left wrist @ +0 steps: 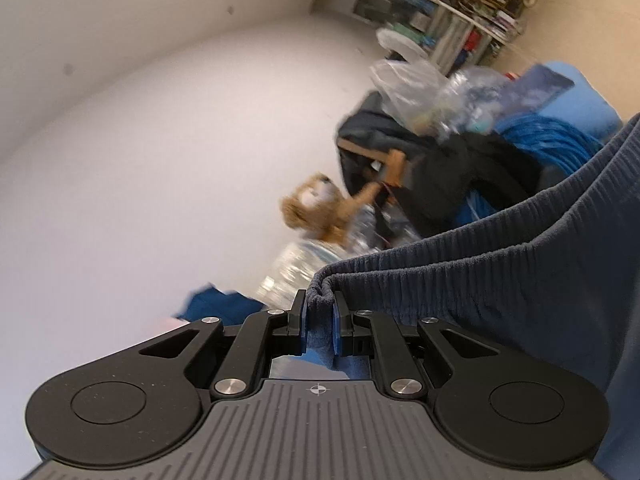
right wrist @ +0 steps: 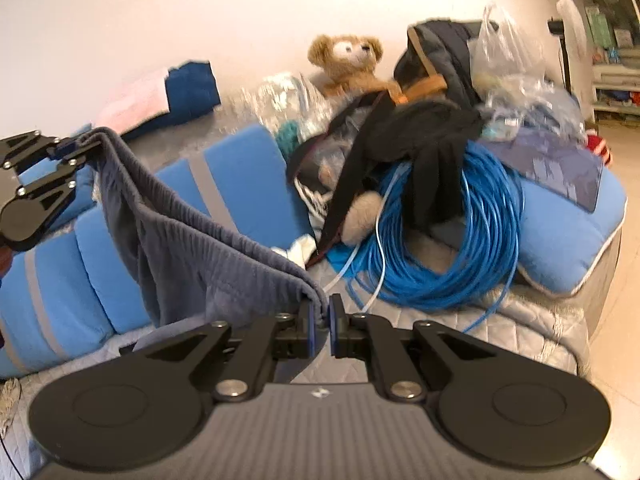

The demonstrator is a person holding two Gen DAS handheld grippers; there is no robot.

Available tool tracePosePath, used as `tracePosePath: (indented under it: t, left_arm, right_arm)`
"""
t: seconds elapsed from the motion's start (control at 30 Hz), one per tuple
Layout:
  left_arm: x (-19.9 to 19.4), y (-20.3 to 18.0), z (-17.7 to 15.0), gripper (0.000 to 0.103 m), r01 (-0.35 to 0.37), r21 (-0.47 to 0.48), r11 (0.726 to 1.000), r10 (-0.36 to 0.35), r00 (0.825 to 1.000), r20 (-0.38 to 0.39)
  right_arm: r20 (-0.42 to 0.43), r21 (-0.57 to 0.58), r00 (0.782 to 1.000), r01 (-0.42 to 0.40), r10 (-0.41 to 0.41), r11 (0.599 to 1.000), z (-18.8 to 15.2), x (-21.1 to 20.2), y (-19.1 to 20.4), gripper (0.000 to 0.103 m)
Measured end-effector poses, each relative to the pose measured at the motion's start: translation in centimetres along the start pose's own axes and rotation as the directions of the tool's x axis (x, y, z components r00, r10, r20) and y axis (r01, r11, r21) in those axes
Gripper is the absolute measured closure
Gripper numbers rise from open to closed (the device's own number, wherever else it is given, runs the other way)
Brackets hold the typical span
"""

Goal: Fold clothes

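A grey-blue ribbed garment [right wrist: 192,236] hangs stretched between my two grippers above a bed. My right gripper [right wrist: 322,314] is shut on one corner of its ribbed hem. My left gripper [left wrist: 319,304] is shut on the other corner; it also shows at the left edge of the right wrist view [right wrist: 80,148], holding the cloth up. In the left wrist view the garment [left wrist: 500,280] runs off to the right and fills the lower right.
On the bed lie a coil of blue cable [right wrist: 440,240], black clothing [right wrist: 420,140], a teddy bear [right wrist: 348,64], plastic bags [right wrist: 508,72], blue cushions [right wrist: 236,184] and a folded pink and navy pile [right wrist: 168,92]. A plain wall stands behind. Shelving [left wrist: 460,0] stands far off.
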State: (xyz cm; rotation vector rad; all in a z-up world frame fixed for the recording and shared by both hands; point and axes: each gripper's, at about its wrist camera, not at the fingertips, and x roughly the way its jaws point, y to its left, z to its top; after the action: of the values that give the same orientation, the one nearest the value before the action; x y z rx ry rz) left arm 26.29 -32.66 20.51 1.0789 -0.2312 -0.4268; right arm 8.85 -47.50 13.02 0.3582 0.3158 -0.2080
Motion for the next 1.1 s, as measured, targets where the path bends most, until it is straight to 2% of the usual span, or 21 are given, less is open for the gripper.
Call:
tracePosePath:
  t: [0.17, 0.37, 0.43, 0.47, 0.57, 0.6, 0.67, 0.83, 0.93, 1.1]
  left_arm:
    - [3.5, -3.0, -1.8, 0.092, 0.06, -0.001, 0.998, -0.06, 0.997, -0.049]
    - [9.5, -6.3, -2.2, 0.089, 0.118, -0.009, 0.993, -0.118, 0.988, -0.096]
    - [12.7, -7.8, -2.0, 0.08, 0.155, -0.008, 0.988, -0.154, 0.974, -0.164]
    - [14.1, -8.4, -1.9, 0.067, 0.154, -0.008, 0.988, -0.152, 0.967, -0.204]
    - [16.5, -9.6, -2.4, 0.035, 0.052, -0.024, 0.998, -0.057, 0.953, -0.299]
    - [16.4, -9.4, -2.6, 0.03, 0.048, -0.057, 0.997, -0.063, 0.953, -0.298]
    - [15.6, -8.8, -3.6, 0.029, 0.057, -0.116, 0.992, -0.089, 0.953, -0.29]
    - [12.5, -7.7, -7.2, 0.026, 0.094, -0.203, 0.975, -0.161, 0.925, -0.343]
    - [9.5, -6.6, -9.7, 0.026, 0.094, -0.25, 0.964, -0.185, 0.911, -0.369]
    - [3.3, -4.9, -13.6, 0.026, 0.085, -0.283, 0.955, -0.196, 0.898, -0.393]
  right_arm:
    - [-0.059, -0.001, 0.998, 0.025, -0.025, 1.0, -1.6, 2.1, -1.0, 0.103]
    - [-0.107, 0.003, 0.991, 0.077, -0.077, 0.997, -2.1, 4.8, -2.7, 0.103]
    - [-0.128, 0.009, 0.987, 0.1, -0.098, 0.995, -2.3, 6.2, -3.5, 0.103]
    - [-0.142, 0.016, 0.984, 0.113, -0.11, 0.993, -2.4, 6.9, -3.9, 0.103]
    - [-0.194, 0.048, 0.97, 0.161, -0.149, 0.986, -3.2, 9.1, -5.5, 0.103]
    - [-0.209, 0.054, 0.965, 0.173, -0.158, 0.983, -3.5, 9.6, -6.1, 0.103]
    - [-0.226, 0.056, 0.96, 0.184, -0.167, 0.981, -4.1, 10.0, -6.7, 0.103]
    - [-0.259, 0.054, 0.948, 0.204, -0.184, 0.977, -5.6, 10.4, -7.9, 0.103]
    - [-0.267, 0.047, 0.946, 0.205, -0.185, 0.978, -5.9, 10.1, -7.9, 0.103]
    - [-0.28, 0.044, 0.942, 0.207, -0.187, 0.977, -6.7, 9.6, -8.1, 0.103]
